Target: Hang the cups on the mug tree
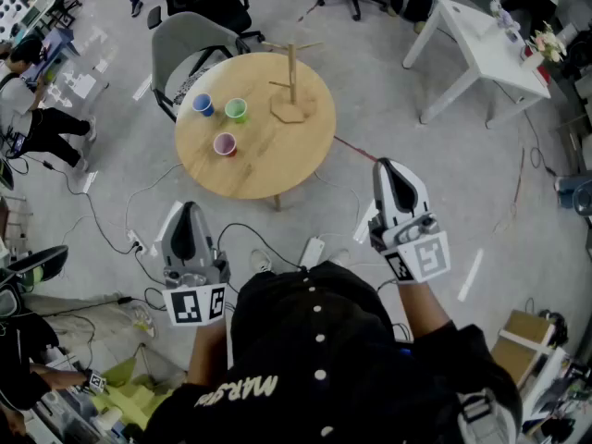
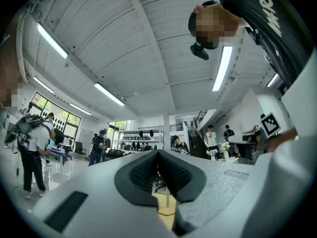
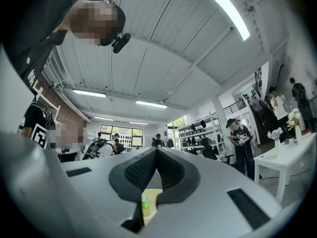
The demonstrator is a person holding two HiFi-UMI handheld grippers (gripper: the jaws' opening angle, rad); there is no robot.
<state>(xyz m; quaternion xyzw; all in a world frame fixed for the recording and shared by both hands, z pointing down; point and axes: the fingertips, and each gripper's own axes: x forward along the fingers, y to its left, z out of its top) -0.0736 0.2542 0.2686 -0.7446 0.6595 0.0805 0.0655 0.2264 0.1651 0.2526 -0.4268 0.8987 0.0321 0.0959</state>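
A round wooden table (image 1: 264, 169) carries three cups: blue (image 1: 203, 105), green (image 1: 237, 110) and pink (image 1: 225, 144). The wooden mug tree (image 1: 292, 74) stands upright at the table's far right side with bare pegs. My left gripper (image 1: 188, 209) and right gripper (image 1: 390, 166) hang over the floor on the near side of the table, well short of it. Each is shut with nothing between its jaws. In the left gripper view the pads (image 2: 148, 172) meet and the mug tree's stem (image 2: 167, 201) shows below them. Under the right gripper (image 3: 156, 151) the green cup (image 3: 145, 202) peeks out.
A grey chair (image 1: 190, 43) stands behind the table. A white table (image 1: 481, 49) is at the far right. Cables and power strips (image 1: 313, 248) lie on the floor between me and the table. People stand and sit at the left edge. A cardboard box (image 1: 523, 340) sits lower right.
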